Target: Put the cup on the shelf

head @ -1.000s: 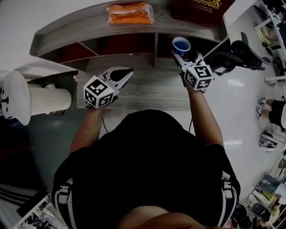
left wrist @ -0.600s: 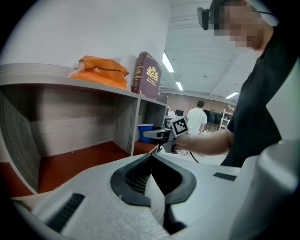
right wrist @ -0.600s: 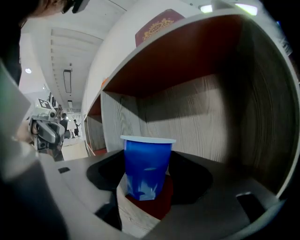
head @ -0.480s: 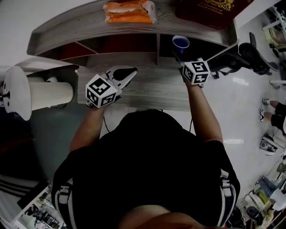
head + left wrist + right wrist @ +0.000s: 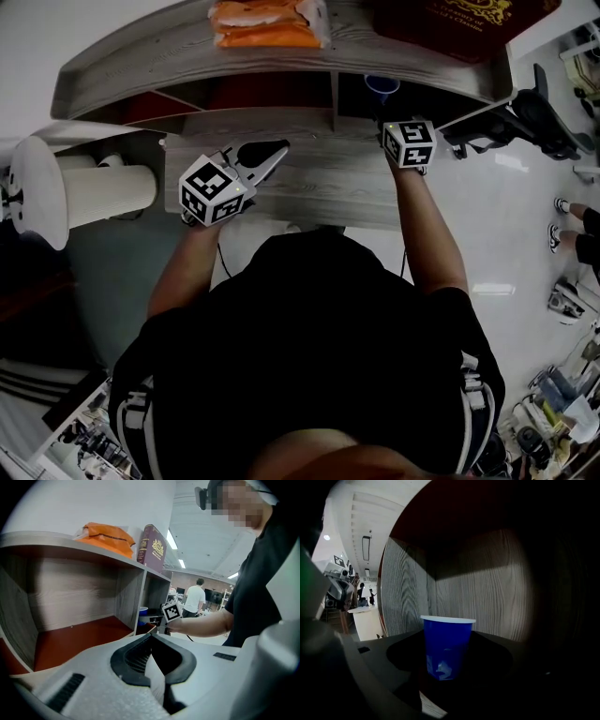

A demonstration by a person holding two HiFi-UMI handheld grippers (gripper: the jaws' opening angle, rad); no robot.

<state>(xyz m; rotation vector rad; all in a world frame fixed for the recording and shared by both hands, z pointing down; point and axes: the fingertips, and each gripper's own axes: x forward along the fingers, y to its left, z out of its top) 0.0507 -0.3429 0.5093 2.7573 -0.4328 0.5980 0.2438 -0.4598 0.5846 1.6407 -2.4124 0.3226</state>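
The blue cup (image 5: 446, 648) stands upright between the jaws of my right gripper (image 5: 385, 107), which is shut on it. Cup and jaws are inside the right-hand compartment of the grey wooden shelf (image 5: 178, 52); in the head view only the cup's rim (image 5: 382, 85) shows under the top board. Whether its base touches the compartment floor is hidden. From the left gripper view the cup (image 5: 142, 611) is a small blue patch past the divider. My left gripper (image 5: 276, 149) hovers over the tabletop (image 5: 328, 183), shut and holding nothing.
An orange packet (image 5: 262, 23) and a dark red book (image 5: 450, 17) lie on the shelf's top board. The left compartment has a red floor (image 5: 75, 637). A white cylinder (image 5: 98, 192) stands left of the table, a black chair (image 5: 525, 122) to its right.
My right gripper has carried the cup forward from above the table's far edge into the right compartment. The left gripper has hardly moved.
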